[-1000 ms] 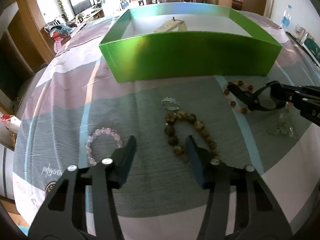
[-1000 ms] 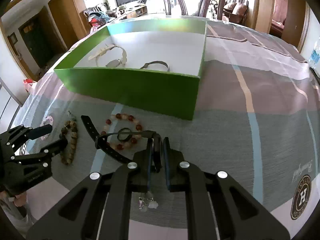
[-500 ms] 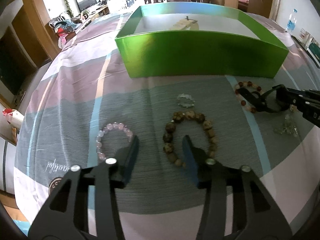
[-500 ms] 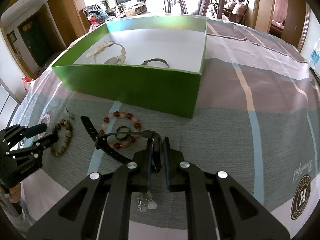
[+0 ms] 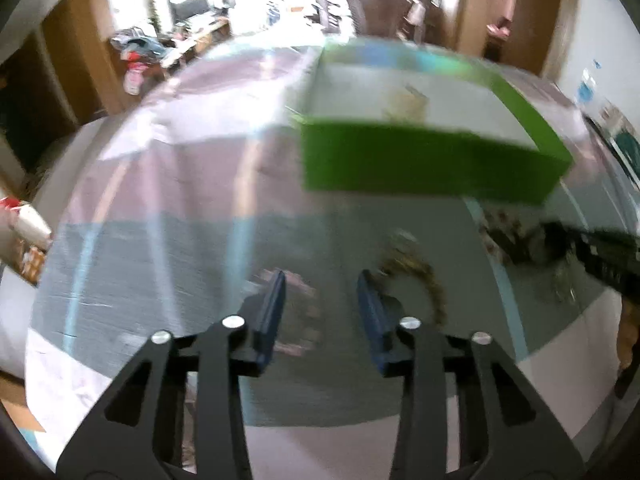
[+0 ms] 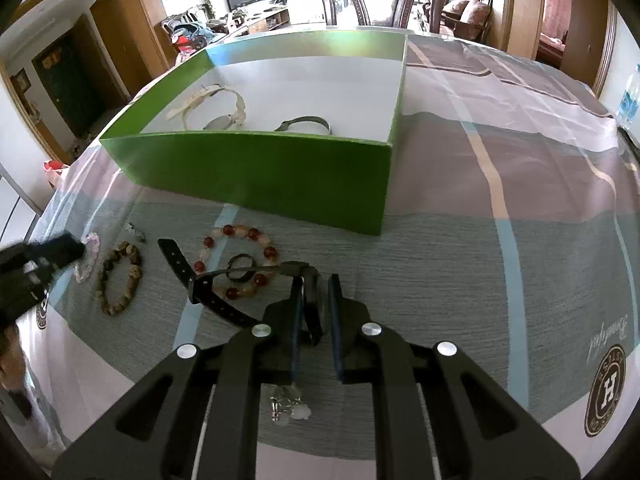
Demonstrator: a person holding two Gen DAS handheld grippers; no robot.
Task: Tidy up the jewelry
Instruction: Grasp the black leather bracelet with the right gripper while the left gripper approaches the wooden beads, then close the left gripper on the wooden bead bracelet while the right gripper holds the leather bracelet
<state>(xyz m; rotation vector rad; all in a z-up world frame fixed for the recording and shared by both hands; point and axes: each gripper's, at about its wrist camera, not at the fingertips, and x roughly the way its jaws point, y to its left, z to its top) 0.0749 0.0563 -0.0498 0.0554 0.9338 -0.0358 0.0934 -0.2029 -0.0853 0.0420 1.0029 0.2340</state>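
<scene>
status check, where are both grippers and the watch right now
Right gripper shut on black watch, strap across red bead bracelet. Left gripper closing, empty, over pink bracelet. Green box path clear.

Black watch (image 6: 240,276) across red-beaded bracelet (image 6: 236,260)

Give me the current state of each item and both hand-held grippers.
Green box: open, two watches inside.
Black watch: gripped.
Red bracelet: on the cloth.
Brown bracelet: on the cloth.
Left hand-held gripper: closing, empty.
Right hand-held gripper: shut on black watch.
</scene>
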